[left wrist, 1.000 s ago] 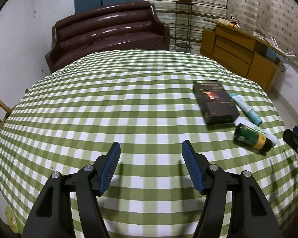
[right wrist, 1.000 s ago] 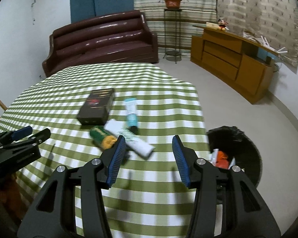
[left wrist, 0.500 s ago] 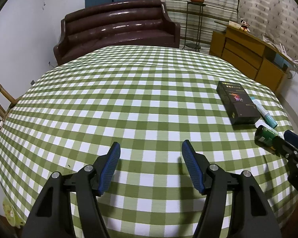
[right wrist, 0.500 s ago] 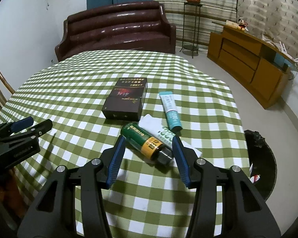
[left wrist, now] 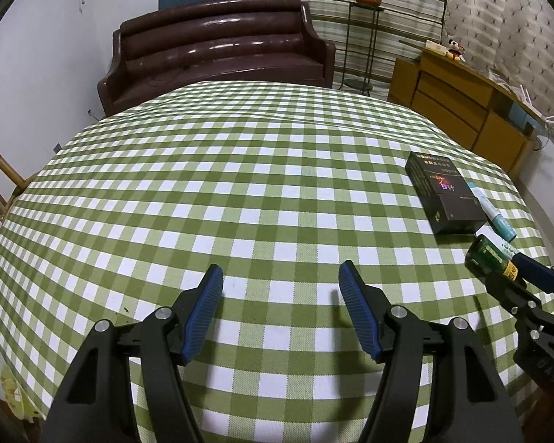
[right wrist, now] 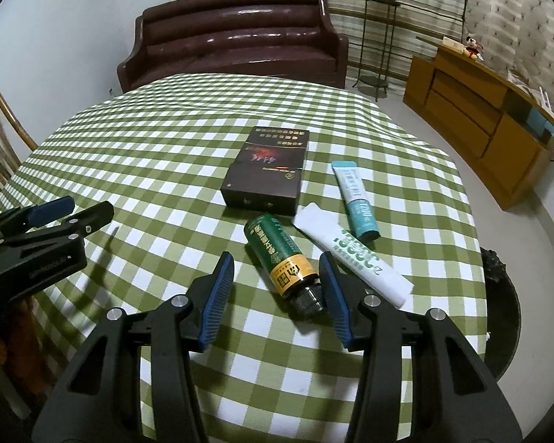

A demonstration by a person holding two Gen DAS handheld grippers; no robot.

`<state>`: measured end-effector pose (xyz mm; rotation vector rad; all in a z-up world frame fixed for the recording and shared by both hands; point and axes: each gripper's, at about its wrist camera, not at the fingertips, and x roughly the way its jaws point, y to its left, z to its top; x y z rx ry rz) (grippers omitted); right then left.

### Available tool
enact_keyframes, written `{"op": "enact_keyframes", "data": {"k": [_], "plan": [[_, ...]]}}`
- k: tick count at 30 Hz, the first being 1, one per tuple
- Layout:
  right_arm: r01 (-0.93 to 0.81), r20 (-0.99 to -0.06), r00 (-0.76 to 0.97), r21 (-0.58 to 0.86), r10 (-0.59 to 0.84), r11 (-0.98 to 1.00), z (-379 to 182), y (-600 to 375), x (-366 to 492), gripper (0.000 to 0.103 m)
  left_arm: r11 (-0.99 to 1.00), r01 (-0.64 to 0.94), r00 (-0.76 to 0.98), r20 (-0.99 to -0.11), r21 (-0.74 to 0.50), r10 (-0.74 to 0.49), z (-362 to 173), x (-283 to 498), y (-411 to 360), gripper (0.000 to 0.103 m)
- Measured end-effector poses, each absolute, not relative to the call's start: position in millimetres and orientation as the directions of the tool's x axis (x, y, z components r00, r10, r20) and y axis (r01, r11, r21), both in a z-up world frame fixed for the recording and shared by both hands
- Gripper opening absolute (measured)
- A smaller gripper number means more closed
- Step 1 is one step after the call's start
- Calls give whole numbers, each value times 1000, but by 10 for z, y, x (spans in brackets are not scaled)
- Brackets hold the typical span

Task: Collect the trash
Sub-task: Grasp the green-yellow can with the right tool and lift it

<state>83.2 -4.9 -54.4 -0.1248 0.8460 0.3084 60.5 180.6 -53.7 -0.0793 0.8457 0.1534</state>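
Over the green-checked tablecloth (left wrist: 240, 192), in the left wrist view, the left gripper (left wrist: 280, 310) hangs with its blue-padded jaws spread wide and only bare cloth between them. Toward the right edge of the table lie the pieces of trash: a dark box (left wrist: 443, 195) lying flat, a teal tube (left wrist: 493, 214) just behind it, and a green bottle (left wrist: 487, 256) nearer the camera. The right gripper (left wrist: 513, 269) reaches in from the right, its tips at the bottle's capped end. Behind the table stand a brown sofa (left wrist: 218, 44) and a wooden sideboard (left wrist: 458, 107).

On the same cloth (right wrist: 158, 170) in the right wrist view, the right gripper (right wrist: 277, 291) has its jaws apart, with the green bottle (right wrist: 279, 254) lying on its side between them. The bottle's dark cap sits close against the right pad, while a clear gap separates the bottle from the left pad, so the jaws are not pinching it. Just right of the bottle lies a white tube (right wrist: 351, 254), partly behind the right finger, and beyond that the teal tube (right wrist: 356, 199). The dark box (right wrist: 267, 177) lies just past the bottle's far end. The left gripper (right wrist: 81, 214) shows at the left edge, jaws apart. A black bin (right wrist: 502, 310) stands on the floor beside the table's right side.
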Motion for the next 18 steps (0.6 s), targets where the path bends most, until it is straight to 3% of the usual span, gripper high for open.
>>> {"op": "enact_keyframes", "data": {"k": [18], "plan": [[-309, -750, 624, 23, 221, 951, -490, -76, 925, 44, 986, -167, 654, -751, -23, 93, -530, 614, 1840, 64]]}}
